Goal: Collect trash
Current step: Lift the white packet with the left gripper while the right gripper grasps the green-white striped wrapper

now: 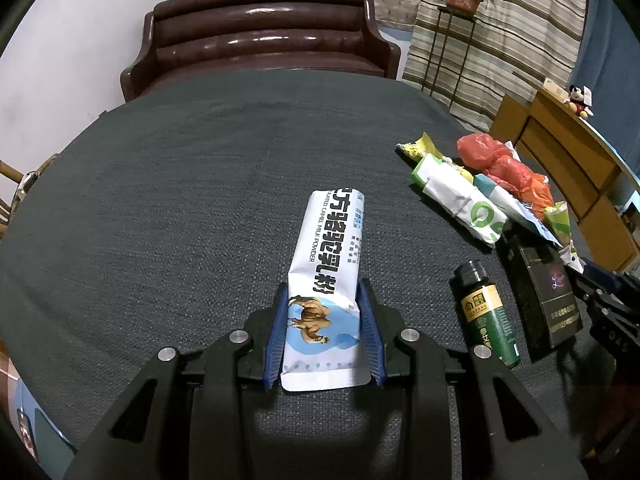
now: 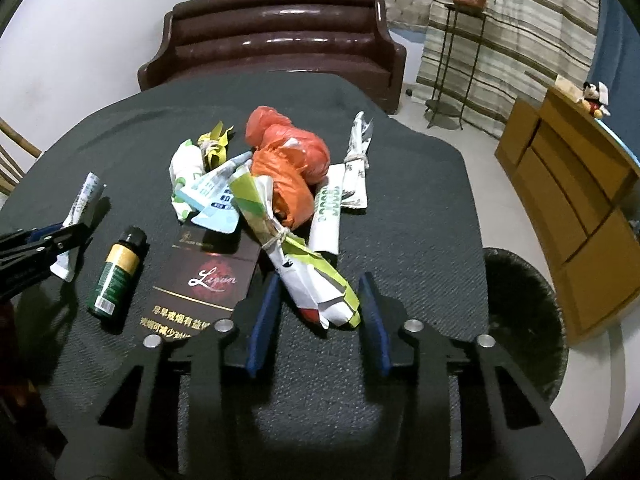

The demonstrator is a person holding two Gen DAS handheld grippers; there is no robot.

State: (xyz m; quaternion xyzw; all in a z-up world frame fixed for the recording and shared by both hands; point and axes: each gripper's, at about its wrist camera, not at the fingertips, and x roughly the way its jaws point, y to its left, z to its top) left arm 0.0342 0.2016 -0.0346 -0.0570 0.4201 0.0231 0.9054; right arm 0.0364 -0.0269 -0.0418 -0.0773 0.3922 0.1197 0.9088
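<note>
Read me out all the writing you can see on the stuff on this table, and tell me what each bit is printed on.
"CAMEL MILK POWDER", with large Chinese characters beside it: white sachet in the left gripper.
"Liqun", in script: dark cigarette box; the Chinese warning lines below are only partly legible.
Gold label and barcode: green bottle, too small to read.
Blue and green print on the wrappers in the trash pile: too blurred to read.

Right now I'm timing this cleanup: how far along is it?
Nothing looks binned yet. In hand: the left gripper clamps the milk powder sachet; the right gripper straddles a tied wrapper, pads not touching. Left: red bag, bottle, cigarette box.
</note>
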